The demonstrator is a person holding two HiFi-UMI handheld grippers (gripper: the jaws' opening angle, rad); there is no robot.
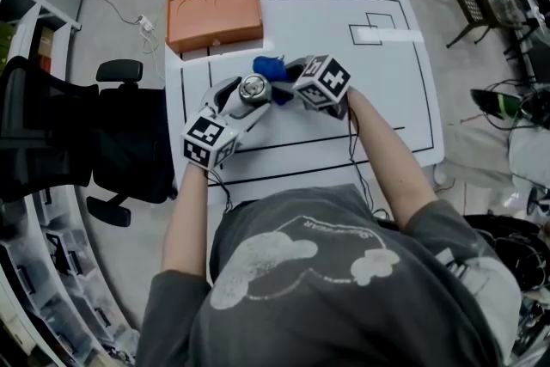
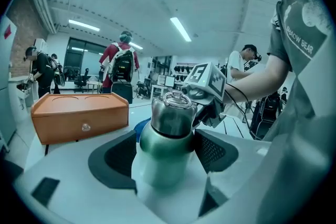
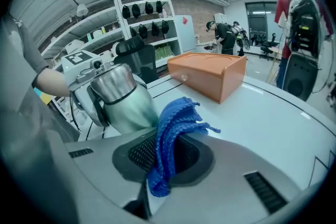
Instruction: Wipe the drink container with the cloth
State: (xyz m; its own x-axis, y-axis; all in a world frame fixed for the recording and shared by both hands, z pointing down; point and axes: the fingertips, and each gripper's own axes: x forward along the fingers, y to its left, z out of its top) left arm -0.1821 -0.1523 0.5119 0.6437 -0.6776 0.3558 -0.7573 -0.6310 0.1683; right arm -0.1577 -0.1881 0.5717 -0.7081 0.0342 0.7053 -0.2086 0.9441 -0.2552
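Left hand: we aim the left hand-held gripper (image 2: 167, 150) slightly downward, its jaws spread wide and clamped on the drink container (image 2: 167, 134).
Right hand: we tilt the right hand-held gripper (image 3: 163, 161) steeply down, its jaws pinched on the blue cloth (image 3: 176, 128).
Container: green body with a steel cap, tilted, above mid-desk (image 1: 378, 99), with the cloth just beside it at 1 o'clock.
Writing: we read "BEAR" on our grey shirt (image 2: 310, 60).
Around: orange box (image 1: 213, 15) at 11 o'clock and black office chair (image 1: 129, 142) at 9 o'clock.

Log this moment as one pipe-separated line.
left gripper: shut on green metal bottle with steel cap | right gripper: shut on blue knitted cloth | cloth beside bottle, contact unclear
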